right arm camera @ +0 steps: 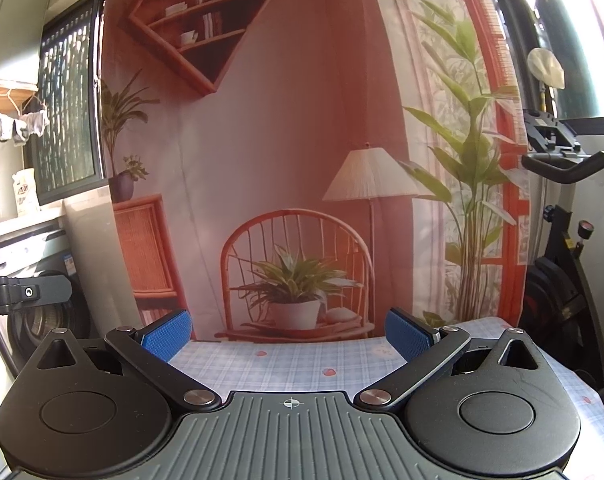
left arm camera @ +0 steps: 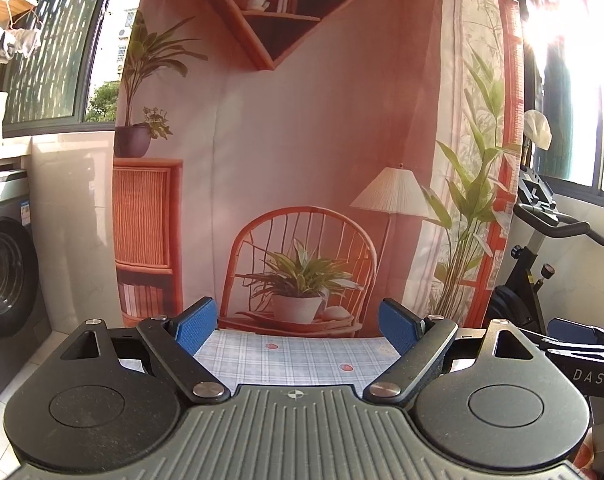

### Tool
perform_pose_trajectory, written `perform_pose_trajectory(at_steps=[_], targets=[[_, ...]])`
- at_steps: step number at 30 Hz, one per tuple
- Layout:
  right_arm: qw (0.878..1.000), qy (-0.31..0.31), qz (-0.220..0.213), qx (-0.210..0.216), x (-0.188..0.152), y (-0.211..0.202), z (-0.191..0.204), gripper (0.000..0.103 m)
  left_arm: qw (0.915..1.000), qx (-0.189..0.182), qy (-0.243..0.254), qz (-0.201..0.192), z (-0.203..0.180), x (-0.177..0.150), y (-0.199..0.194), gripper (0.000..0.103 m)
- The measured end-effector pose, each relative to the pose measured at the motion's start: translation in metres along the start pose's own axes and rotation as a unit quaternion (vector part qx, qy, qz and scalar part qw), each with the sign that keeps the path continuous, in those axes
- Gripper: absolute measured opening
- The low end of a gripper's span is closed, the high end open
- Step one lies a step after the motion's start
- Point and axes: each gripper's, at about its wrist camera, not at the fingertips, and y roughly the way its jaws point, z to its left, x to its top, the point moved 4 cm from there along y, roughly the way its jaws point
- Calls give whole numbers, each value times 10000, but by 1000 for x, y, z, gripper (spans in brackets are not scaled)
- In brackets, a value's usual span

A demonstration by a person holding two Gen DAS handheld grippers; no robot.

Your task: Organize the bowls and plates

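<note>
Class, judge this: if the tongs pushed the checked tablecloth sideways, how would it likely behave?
The checked tablecloth looks thin and lies flat, so it would probably wrinkle and bunch, not slide stiffly. It drapes over the table edge, suggesting it is floppy and light.

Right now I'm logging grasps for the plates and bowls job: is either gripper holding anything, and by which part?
Nothing is held. The left gripper and the right gripper both stand open, with only the checked tablecloth between their pads.

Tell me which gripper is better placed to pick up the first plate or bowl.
Neither, as far as I can tell. The left gripper and right gripper both stand open and empty, pointing at the printed backdrop over the checked tablecloth. No plate or bowl shows on it.
</note>
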Motion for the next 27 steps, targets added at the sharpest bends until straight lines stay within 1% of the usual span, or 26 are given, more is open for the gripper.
perform_pose_trajectory(at_steps=[1, 8, 13, 27], targets=[[10000, -3, 3, -3, 0, 0, 0, 103, 10000, 72, 39, -16, 1, 0, 0, 89], [10000, -27, 18, 4, -2, -1, 2, 103, 9997, 157, 199, -14, 3, 0, -4, 89], [10000, -42, 39, 10, -2, -1, 4, 103, 9987, 317, 394, 7, 4, -2, -4, 89], [9997, -84, 229, 43, -12, 5, 10, 103, 9974, 453, 527, 170, 12, -7, 1, 89]])
